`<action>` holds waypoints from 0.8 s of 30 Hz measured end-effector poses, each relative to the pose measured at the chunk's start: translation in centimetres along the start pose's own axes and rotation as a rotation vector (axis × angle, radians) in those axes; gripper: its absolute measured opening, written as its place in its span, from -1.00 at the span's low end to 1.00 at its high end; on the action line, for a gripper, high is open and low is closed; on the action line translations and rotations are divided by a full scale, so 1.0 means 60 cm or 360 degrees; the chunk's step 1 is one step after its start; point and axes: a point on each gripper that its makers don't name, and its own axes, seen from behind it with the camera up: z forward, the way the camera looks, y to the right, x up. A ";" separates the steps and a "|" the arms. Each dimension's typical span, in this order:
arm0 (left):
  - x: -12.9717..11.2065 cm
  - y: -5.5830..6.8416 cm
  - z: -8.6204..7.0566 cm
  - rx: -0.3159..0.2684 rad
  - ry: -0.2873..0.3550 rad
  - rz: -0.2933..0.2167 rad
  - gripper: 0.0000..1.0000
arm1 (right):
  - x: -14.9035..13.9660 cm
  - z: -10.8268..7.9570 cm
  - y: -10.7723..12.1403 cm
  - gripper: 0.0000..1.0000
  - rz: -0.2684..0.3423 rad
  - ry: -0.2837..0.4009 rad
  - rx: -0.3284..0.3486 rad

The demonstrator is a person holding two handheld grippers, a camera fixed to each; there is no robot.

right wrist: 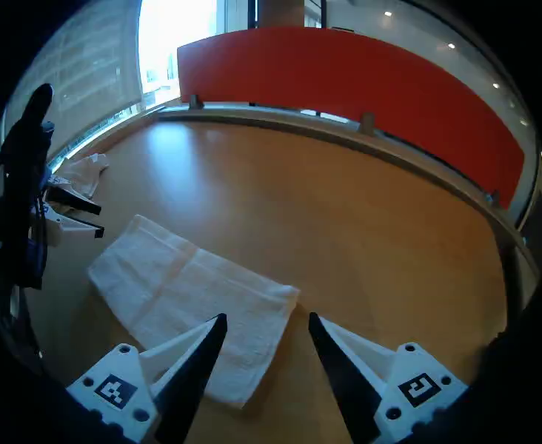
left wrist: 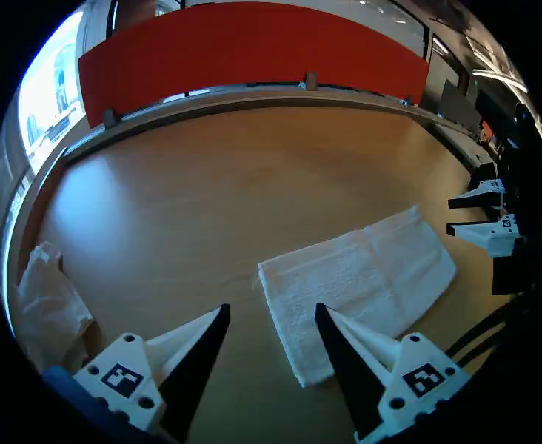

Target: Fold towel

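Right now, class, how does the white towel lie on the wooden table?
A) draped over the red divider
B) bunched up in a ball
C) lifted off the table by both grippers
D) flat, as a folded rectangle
D: the white towel lies spread flat as a neat rectangle on the wooden table.

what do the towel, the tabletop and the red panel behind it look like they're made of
Towel: white terry cloth, probably cotton. The surface is nubby and matte, and it lies in soft creases.
Tabletop: wood or wood-look laminate, smooth and semi-gloss. It is warm brown and reflects the window light.
Red panel: smooth and evenly coloured, perhaps painted board or plastic. The look does not settle which.
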 end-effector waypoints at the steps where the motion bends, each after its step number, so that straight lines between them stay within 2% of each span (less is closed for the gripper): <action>1: -0.001 0.000 -0.002 0.0000 -0.0001 -0.0003 0.91 | 0.000 -0.002 -0.001 0.80 0.0003 0.0001 0.0000; 14: -0.015 0.001 -0.036 0.0015 0.0018 0.0000 0.91 | -0.006 -0.024 -0.017 0.81 -0.0013 0.0008 0.0003; 24: -0.057 0.009 -0.070 0.0021 0.0007 -0.0043 0.91 | -0.042 -0.053 -0.031 0.81 -0.0027 -0.0013 -0.0003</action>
